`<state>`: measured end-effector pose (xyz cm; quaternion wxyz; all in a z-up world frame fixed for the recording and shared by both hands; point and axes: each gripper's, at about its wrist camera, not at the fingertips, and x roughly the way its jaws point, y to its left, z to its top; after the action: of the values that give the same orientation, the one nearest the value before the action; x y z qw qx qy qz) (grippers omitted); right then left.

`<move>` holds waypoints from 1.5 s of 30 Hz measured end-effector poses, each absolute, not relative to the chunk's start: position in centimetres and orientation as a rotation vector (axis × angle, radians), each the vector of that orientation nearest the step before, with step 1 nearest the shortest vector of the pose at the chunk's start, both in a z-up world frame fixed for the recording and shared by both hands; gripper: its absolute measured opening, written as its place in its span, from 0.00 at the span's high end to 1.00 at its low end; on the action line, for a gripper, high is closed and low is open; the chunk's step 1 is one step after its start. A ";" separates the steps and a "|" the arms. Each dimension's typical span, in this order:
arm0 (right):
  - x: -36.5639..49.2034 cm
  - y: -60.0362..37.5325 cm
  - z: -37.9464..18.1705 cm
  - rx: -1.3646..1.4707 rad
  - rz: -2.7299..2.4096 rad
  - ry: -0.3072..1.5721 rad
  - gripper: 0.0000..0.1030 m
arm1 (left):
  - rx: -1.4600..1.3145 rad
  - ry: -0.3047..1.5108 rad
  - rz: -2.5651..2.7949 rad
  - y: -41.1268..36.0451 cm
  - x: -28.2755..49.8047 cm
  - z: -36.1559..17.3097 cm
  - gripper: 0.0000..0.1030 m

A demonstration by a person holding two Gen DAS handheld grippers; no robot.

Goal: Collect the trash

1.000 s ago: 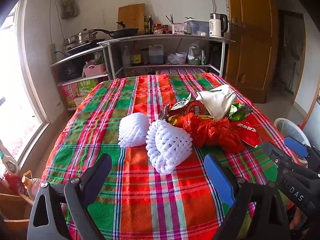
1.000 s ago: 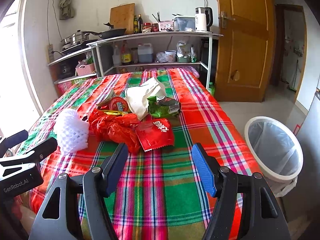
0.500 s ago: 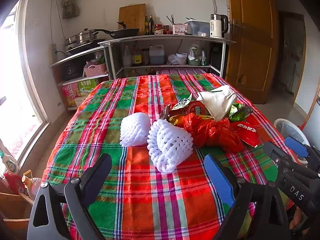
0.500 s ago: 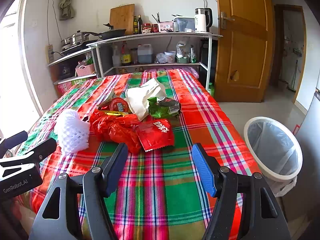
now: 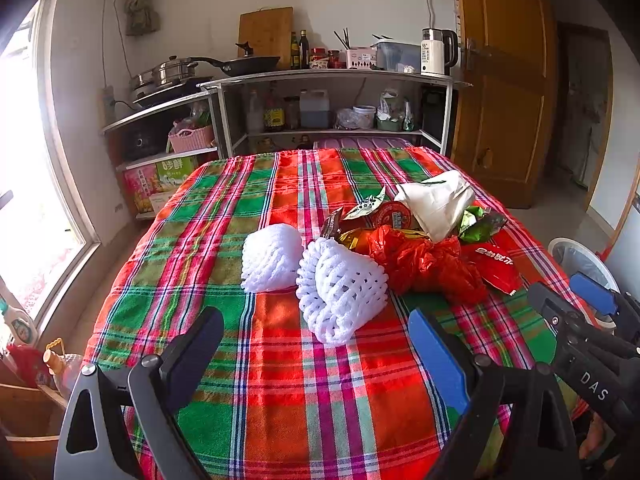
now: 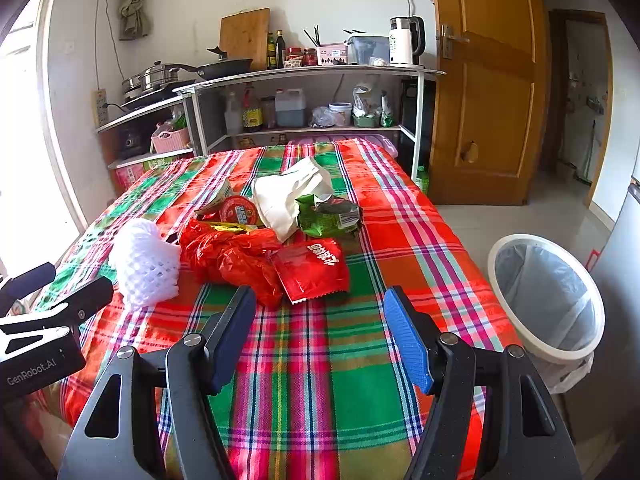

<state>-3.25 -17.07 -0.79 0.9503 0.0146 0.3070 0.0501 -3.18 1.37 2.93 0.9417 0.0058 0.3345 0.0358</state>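
Trash sits heaped mid-desk, nothing picked up yet. Starting at the left: the left hand-held gripper (image 5: 316,344) hangs wide open and empty, with a white foam net (image 5: 340,292) straight ahead at twelve o'clock and a second foam net (image 5: 270,258) at eleven. Best to come in low and pinch that soft mesh across its middle, since an edge grip may slip. Moving right, the red plastic bag (image 6: 232,256) touches the near net. The right hand-held gripper (image 6: 320,332) is also fully spread and holding nothing, with the red snack packet (image 6: 314,270) dead ahead at twelve. It lies flat on the checked cloth (image 6: 360,380), so catch its raised edge without snagging fabric. The bin (image 6: 548,354) waits on the floor at three o'clock, beside the desk.
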 end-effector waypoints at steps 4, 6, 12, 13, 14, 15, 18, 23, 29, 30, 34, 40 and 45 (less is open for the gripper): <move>-3.3 -17.1 -0.8 0.029 0.102 0.625 0.35 | 0.011 0.681 0.075 1.4 -3.2 3.0 0.08; -3.3 -17.0 -0.8 0.029 0.102 0.624 0.35 | 0.011 0.681 0.074 1.3 -3.2 2.9 0.08; -3.3 -17.0 -0.7 0.028 0.103 0.623 0.35 | 0.010 0.681 0.076 1.3 -3.3 2.9 0.08; -3.3 -17.0 -0.7 0.028 0.103 0.623 0.35 | 0.010 0.681 0.077 1.3 -3.3 2.9 0.08; -3.3 -17.0 -0.7 0.028 0.103 0.623 0.35 | 0.010 0.681 0.078 1.3 -3.3 2.9 0.08; -3.3 -17.0 -0.7 0.028 0.103 0.623 0.35 | 0.010 0.681 0.077 1.3 -3.3 2.9 0.08; -3.3 -17.0 -0.7 0.028 0.103 0.623 0.35 | 0.010 0.681 0.078 1.3 -3.3 2.9 0.08; -3.3 -17.0 -0.7 0.029 0.102 0.622 0.35 | 0.009 0.684 0.078 1.4 -3.3 2.8 0.08; -3.2 -17.2 -0.8 0.037 0.116 0.620 0.35 | -0.015 0.699 0.057 1.9 -3.1 2.6 0.08; -3.1 -17.2 -0.8 0.039 0.121 0.618 0.35 | -0.020 0.705 0.052 2.1 -3.0 2.5 0.08; -2.8 -17.9 -0.9 0.048 0.132 0.603 0.35 | -0.077 0.736 -0.012 3.4 -2.4 1.7 0.08; -0.5 -18.7 -1.4 0.054 0.133 0.627 0.35 | -0.111 0.738 -0.029 5.1 -1.3 1.3 0.08; 1.9 -19.1 -2.1 0.074 0.163 0.676 0.35 | -0.155 0.766 -0.072 6.0 0.0 0.6 0.08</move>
<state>1.91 -19.07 -2.11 0.9394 0.0364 0.3312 0.0800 0.05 6.05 0.55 0.9241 -0.0754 0.3731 -0.0349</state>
